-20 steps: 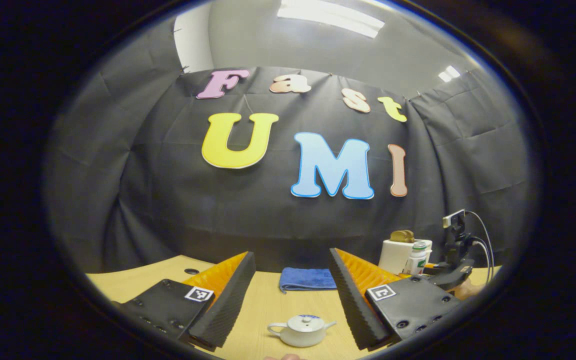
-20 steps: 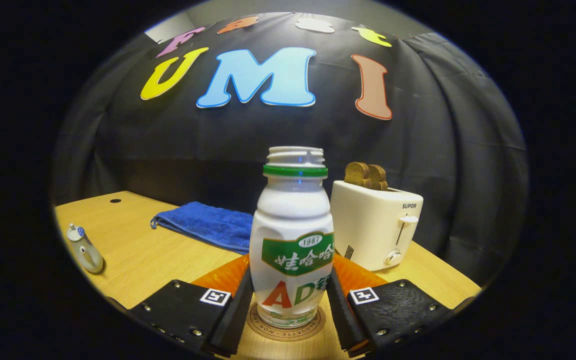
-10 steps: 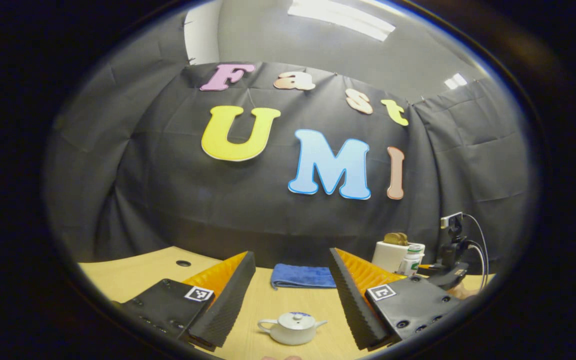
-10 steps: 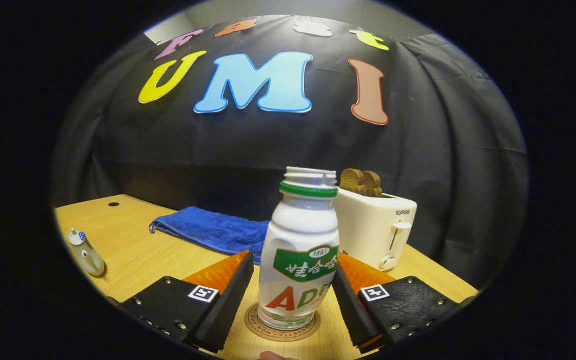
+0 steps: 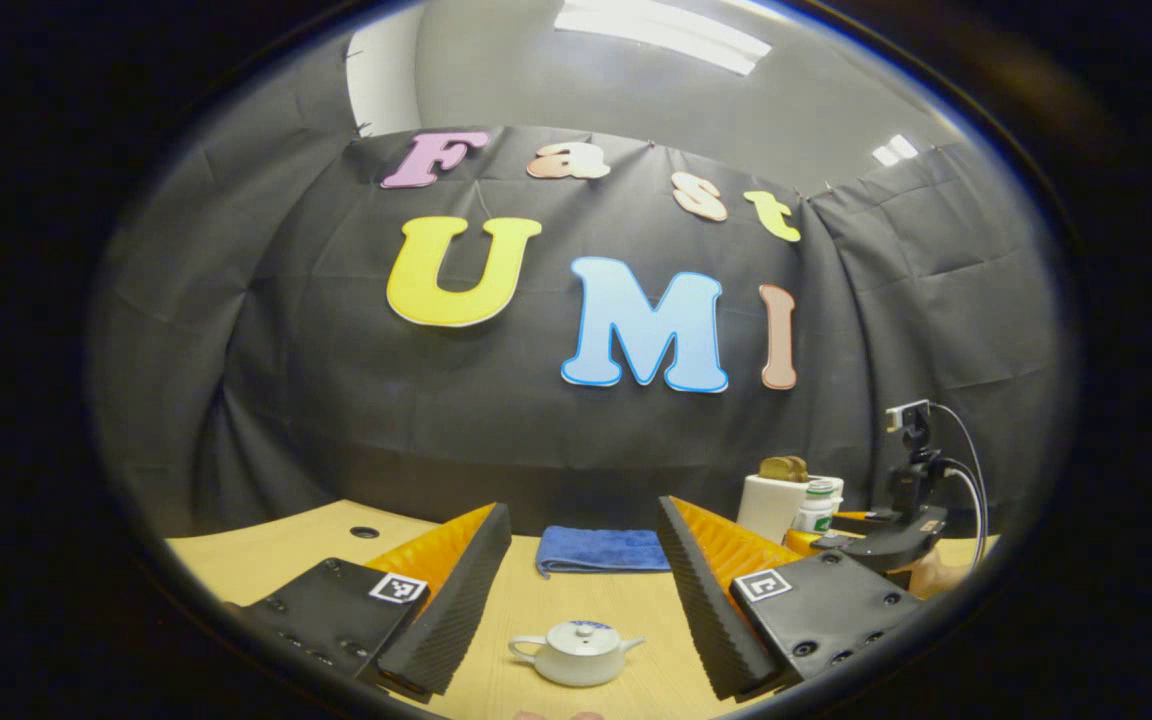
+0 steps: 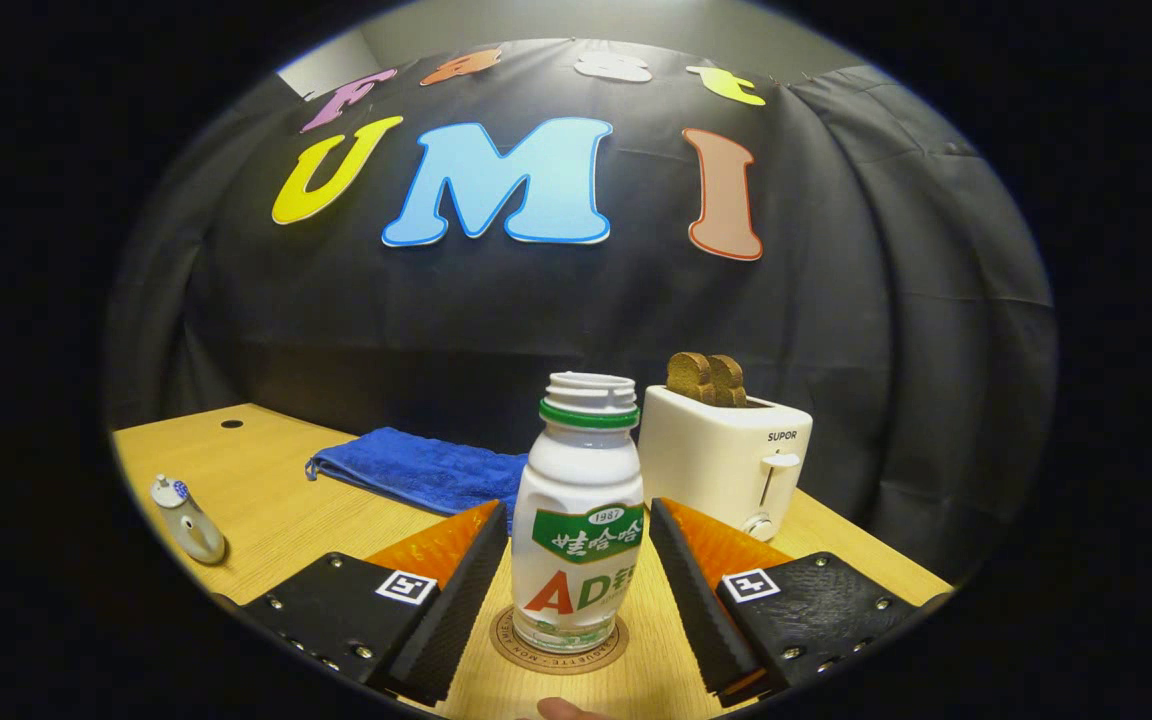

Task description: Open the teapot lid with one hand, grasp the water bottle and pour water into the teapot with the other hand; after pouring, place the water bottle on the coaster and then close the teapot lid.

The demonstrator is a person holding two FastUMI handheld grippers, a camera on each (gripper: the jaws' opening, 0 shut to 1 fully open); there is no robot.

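- Looking along the left gripper (image 5: 584, 590) in the left gripper view, its two fingers stood wide apart with nothing between them.
- Below and between those fingers, the white teapot (image 5: 576, 654) sat on the wooden table (image 5: 266, 545), its lid (image 5: 581, 634) on, spout to the right and handle to the left; neither finger touched it.
- Farther back lay a folded blue towel (image 5: 601, 550) near the booth's wall.
- Off to the right stood a white toaster (image 5: 768, 505) with the water bottle (image 5: 816, 506) just beside it, and the right gripper (image 5: 891, 545) near the bottle, seen small and from the side.
- Turning to the right gripper view, the right gripper (image 6: 576, 590) had its fingers spread on either side of the water bottle (image 6: 578, 540), with a gap showing on both sides, so neither pressed on it.
- The uncapped bottle stood upright on the round coaster (image 6: 558, 648).
- The toaster (image 6: 726, 462), holding brown toast (image 6: 704, 378), stood just behind the bottle to the right, and the blue towel (image 6: 416, 470) lay behind to the left.
- The teapot (image 6: 191, 520) sat well apart at the left edge of the table (image 6: 276, 510).
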